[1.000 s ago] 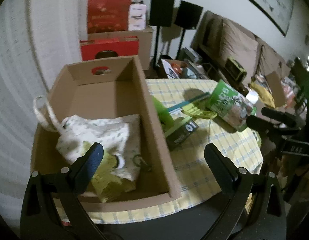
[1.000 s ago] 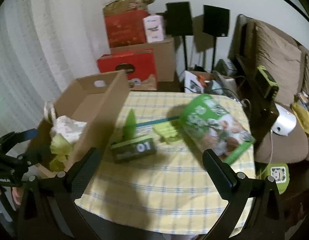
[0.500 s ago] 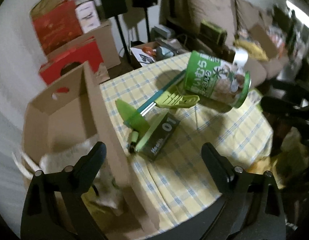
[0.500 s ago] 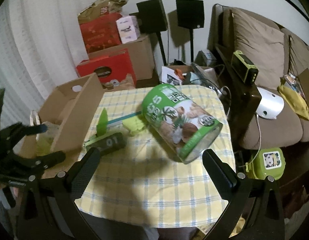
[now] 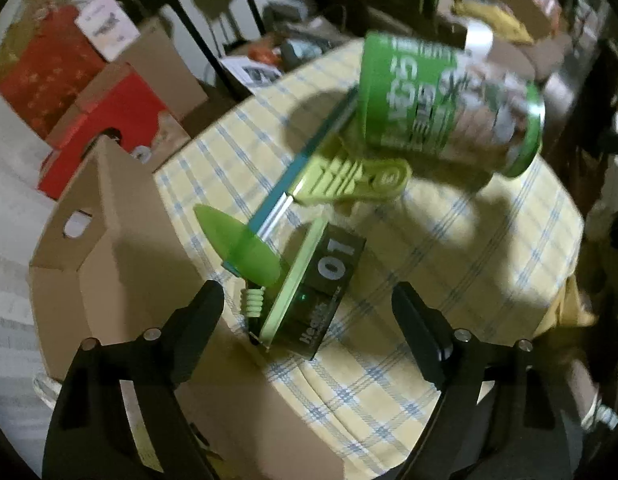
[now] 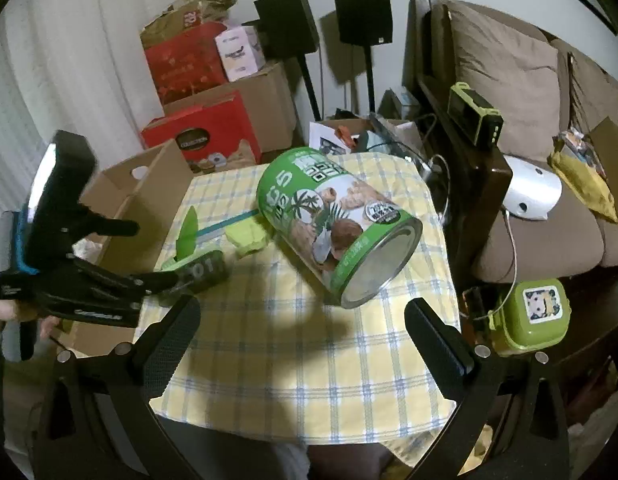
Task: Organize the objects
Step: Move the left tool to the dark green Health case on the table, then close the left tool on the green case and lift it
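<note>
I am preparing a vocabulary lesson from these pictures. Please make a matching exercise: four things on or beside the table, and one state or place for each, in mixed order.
Things:
1. large green tin can
2. brown cardboard box
3. dark box printed "01"
4. left gripper

States:
a. open, above the dark box
b. lying on its side
c. at the table's left edge
d. flat beside the cardboard box

Pairs: 1-b, 2-c, 3-d, 4-a

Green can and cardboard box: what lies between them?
Between green can and cardboard box, right wrist view: lime clip, teal-handled tool, dark "01" box.
</note>
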The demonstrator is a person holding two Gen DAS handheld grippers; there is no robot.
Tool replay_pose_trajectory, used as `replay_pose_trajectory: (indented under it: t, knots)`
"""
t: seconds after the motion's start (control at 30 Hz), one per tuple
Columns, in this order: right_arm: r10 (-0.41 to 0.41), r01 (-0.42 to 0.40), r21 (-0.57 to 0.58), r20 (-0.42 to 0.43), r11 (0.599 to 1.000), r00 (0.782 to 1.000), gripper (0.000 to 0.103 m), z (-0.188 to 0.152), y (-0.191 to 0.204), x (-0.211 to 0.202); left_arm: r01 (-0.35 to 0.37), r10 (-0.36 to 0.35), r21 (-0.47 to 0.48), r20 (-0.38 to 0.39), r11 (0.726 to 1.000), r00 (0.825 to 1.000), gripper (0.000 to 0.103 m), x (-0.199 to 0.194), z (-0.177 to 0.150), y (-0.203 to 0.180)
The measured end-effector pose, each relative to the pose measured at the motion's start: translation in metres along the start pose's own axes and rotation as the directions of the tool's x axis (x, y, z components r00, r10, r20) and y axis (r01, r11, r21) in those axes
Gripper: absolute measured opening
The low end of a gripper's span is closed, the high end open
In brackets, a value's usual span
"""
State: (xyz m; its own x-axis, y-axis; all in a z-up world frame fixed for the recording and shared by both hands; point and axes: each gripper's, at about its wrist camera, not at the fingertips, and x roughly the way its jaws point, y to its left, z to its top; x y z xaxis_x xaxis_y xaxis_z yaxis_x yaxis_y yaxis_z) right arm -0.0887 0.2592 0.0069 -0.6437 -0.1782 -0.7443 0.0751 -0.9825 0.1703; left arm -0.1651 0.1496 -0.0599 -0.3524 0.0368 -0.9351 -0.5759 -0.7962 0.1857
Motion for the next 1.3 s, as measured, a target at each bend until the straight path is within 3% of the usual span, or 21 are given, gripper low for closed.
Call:
replay_pose_trajectory:
  t: [0.2, 0.47, 0.57, 0.63, 0.67, 0.9, 1.03, 1.17, 1.2, 1.23, 1.3]
  knots:
    - [0.010, -0.010, -0.003, -0.015, 1.000, 1.000, 0.103, -0.003, -0.001, 0.007, -0.002, 0.007, 0.054, -0.100, 0.999, 0.995, 0.084, 0.029, 0.006, -0.003]
    - [0.023, -0.023, -0.014, -0.027, 1.000, 0.999, 0.103, -0.006, 0.003, 0.012, -0.017, 0.033, 0.096, -0.168, 0.995, 0.985, 0.082, 0.051, 0.011, -0.006]
    - [0.025, -0.026, -0.015, -0.028, 1.000, 0.999, 0.103, -0.006, 0.004, 0.014, 0.002, 0.017, 0.097, -0.189, 0.995, 0.982, 0.068, 0.056, 0.010, -0.008]
    - [0.028, -0.029, -0.012, -0.030, 1.000, 0.999, 0.103, -0.007, 0.003, 0.015, -0.007, 0.029, 0.107, -0.206, 0.994, 0.978, 0.046, 0.061, 0.009, -0.010]
    - [0.029, -0.030, -0.011, -0.032, 1.000, 0.999, 0.103, -0.007, 0.003, 0.016, -0.008, 0.031, 0.111, -0.211, 0.994, 0.977, 0.046, 0.064, 0.007, -0.011]
    - [0.032, -0.032, -0.011, -0.039, 0.999, 0.999, 0.103, -0.008, 0.004, 0.020, 0.005, 0.011, 0.103, -0.155, 0.995, 0.988, 0.043, 0.053, 0.000, -0.015]
    - [0.034, -0.035, -0.011, -0.035, 0.999, 0.999, 0.103, -0.008, 0.006, 0.020, 0.060, -0.055, 0.047, -0.102, 0.997, 0.993, 0.043, 0.033, -0.001, -0.009]
    - [0.029, -0.029, -0.002, -0.033, 1.000, 0.999, 0.101, -0.006, 0.006, 0.018, 0.164, -0.163, -0.060, 0.015, 0.985, 0.986, 0.042, 0.000, -0.008, 0.008]
    - [0.028, -0.028, 0.008, -0.033, 1.000, 0.999, 0.099, -0.005, 0.005, 0.018, 0.197, -0.193, -0.085, 0.051, 0.977, 0.980, 0.039, -0.009, -0.011, 0.013]
    - [0.032, -0.032, 0.013, -0.034, 0.999, 0.999, 0.096, -0.004, 0.005, 0.018, 0.213, -0.206, -0.097, 0.076, 0.972, 0.976, 0.020, -0.016, -0.011, 0.016]
    - [0.043, -0.042, 0.016, -0.034, 0.999, 0.998, 0.096, -0.002, 0.006, 0.017, 0.203, -0.190, -0.119, 0.116, 0.972, 0.975, 0.012, -0.030, -0.010, 0.023]
